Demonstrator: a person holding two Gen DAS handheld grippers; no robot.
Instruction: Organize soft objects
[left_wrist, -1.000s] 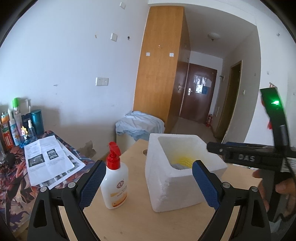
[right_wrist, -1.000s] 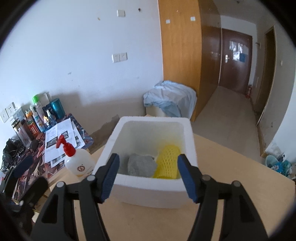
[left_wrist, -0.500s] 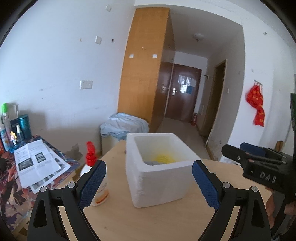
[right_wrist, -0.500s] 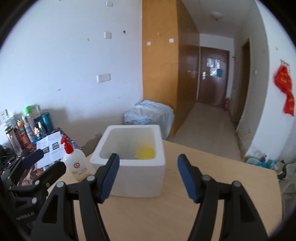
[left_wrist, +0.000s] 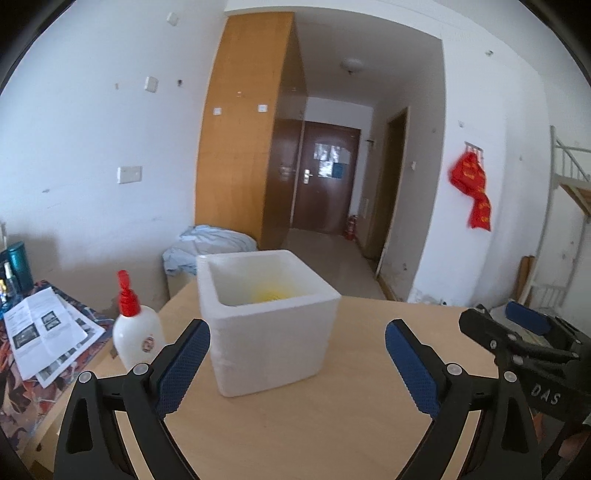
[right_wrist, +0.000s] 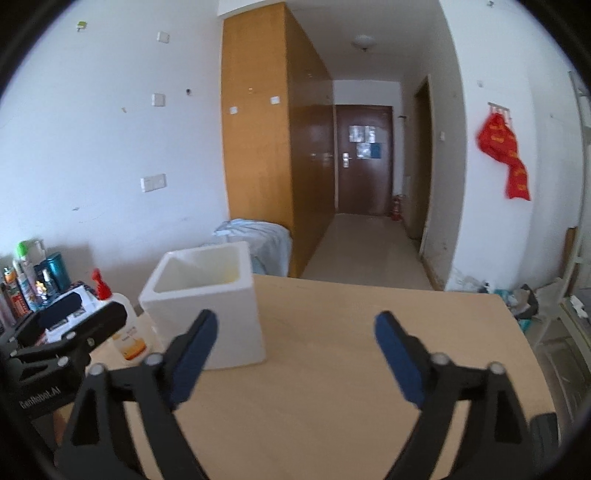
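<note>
The white foam box (left_wrist: 269, 317) is sitting at centre frame on the wooden table (left_wrist: 332, 424), with a yellow mesh sponge (left_wrist: 267, 294) showing inside. The right gripper (right_wrist: 291, 354), whose jaws have just been opening, is being held wide and empty; the left gripper (left_wrist: 297, 363) is likewise spread, gripping nothing. Judging by the bare tabletop, both are best being kept clear of the spray bottle (left_wrist: 136, 328) at left.

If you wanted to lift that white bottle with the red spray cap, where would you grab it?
Probably by the narrow neck just under the red spray cap of the white bottle, coming level from the near side. It stands upright on the wooden table, left of the white foam box; the round body looks wide and slippery by comparison.
</note>
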